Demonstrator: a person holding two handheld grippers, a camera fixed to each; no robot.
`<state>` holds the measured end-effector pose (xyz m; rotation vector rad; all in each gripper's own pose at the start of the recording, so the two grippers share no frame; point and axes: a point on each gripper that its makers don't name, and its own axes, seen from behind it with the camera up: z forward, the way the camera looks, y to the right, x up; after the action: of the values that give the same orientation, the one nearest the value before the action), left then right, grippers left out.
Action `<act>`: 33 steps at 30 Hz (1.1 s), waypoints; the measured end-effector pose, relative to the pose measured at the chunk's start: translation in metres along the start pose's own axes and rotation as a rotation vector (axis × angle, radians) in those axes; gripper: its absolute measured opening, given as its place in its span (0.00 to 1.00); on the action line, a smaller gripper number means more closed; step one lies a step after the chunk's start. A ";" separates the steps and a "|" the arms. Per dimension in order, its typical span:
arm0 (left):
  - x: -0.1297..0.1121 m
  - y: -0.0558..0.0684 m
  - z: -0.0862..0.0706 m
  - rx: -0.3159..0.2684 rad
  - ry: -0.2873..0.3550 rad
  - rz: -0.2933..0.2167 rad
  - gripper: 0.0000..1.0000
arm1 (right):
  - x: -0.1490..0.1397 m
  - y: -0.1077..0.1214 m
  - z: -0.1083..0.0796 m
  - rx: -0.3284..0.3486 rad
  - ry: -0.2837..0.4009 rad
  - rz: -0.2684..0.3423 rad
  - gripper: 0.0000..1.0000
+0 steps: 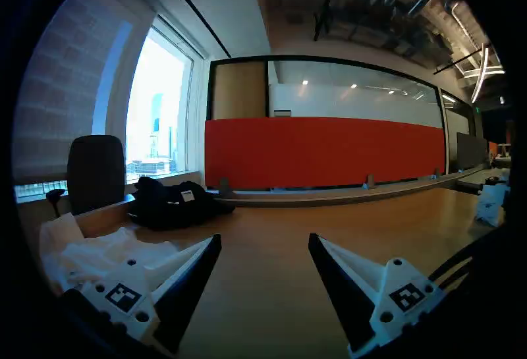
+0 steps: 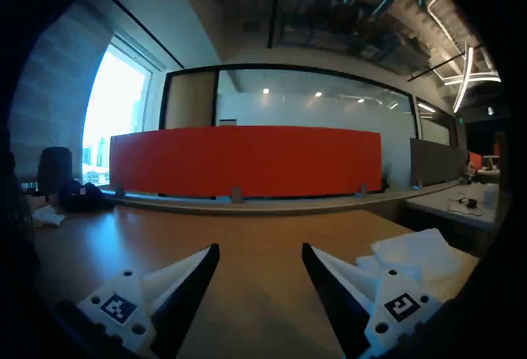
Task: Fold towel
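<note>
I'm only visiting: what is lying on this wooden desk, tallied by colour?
White towels: 2 (near towel; far towel, beside the bundle)
Black bundle: 1
Total: 3

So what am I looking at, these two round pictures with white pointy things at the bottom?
A person holds a two-finger gripper in each hand; a camera on each looks along its fingers. One picture is from the left gripper, one from the right gripper. Both are open, holding nothing. Below is a wooden desk: a crumpled white towel lies by the left gripper, a second white cloth by the right. Behind stand a black bundle and a red partition.
</note>
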<state>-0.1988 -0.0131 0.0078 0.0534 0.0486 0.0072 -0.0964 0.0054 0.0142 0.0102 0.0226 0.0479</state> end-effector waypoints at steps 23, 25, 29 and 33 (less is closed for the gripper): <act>0.000 0.000 0.000 0.000 0.000 0.000 0.98 | 0.002 -0.002 -0.001 0.009 0.000 0.001 0.97; 0.000 0.000 0.000 0.000 0.000 0.000 0.98 | 0.002 -0.002 -0.001 0.009 0.000 0.001 0.97; 0.000 0.000 0.000 0.000 0.000 0.000 0.98 | 0.002 -0.002 -0.001 0.008 0.000 0.001 0.97; 0.001 0.000 0.000 0.000 0.000 0.000 0.98 | 0.001 -0.002 -0.001 0.008 0.000 0.001 0.97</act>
<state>-0.1981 -0.0133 0.0082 0.0533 0.0483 0.0071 -0.0949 0.0032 0.0132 0.0186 0.0233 0.0487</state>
